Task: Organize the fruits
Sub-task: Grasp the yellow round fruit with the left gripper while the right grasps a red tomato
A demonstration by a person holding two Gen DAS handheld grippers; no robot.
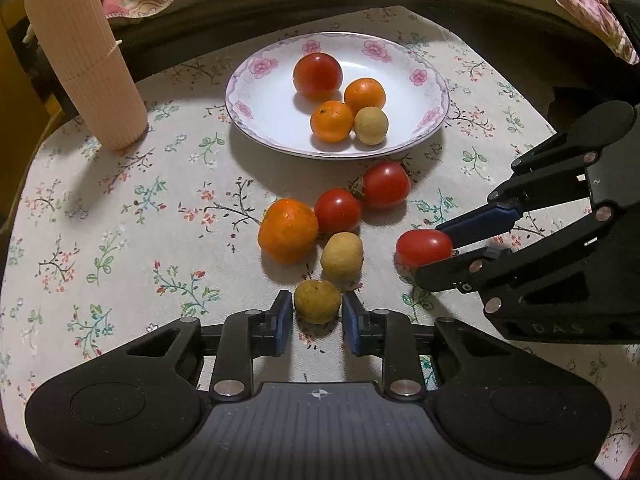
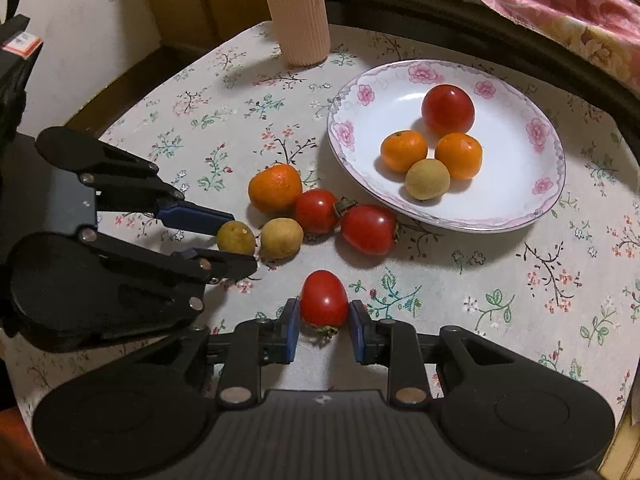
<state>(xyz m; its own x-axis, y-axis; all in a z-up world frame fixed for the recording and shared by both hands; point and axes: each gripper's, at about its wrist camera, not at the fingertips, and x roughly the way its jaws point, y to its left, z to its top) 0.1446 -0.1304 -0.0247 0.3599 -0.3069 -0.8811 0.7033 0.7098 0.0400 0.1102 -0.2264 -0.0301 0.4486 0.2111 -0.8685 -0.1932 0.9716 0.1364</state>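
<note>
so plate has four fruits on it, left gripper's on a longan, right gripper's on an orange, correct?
Not quite: the right gripper is on a tomato, as the right wrist view shows. The plate does hold four fruits, and the left gripper is on a longan.

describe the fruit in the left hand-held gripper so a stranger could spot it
Start at the flowered plate, then come down through the loose fruit on the tablecloth. Nearest of all, between the left hand-held gripper fingers, sits a round yellow-brown longan, darker and more speckled than the paler longan above it.
</note>
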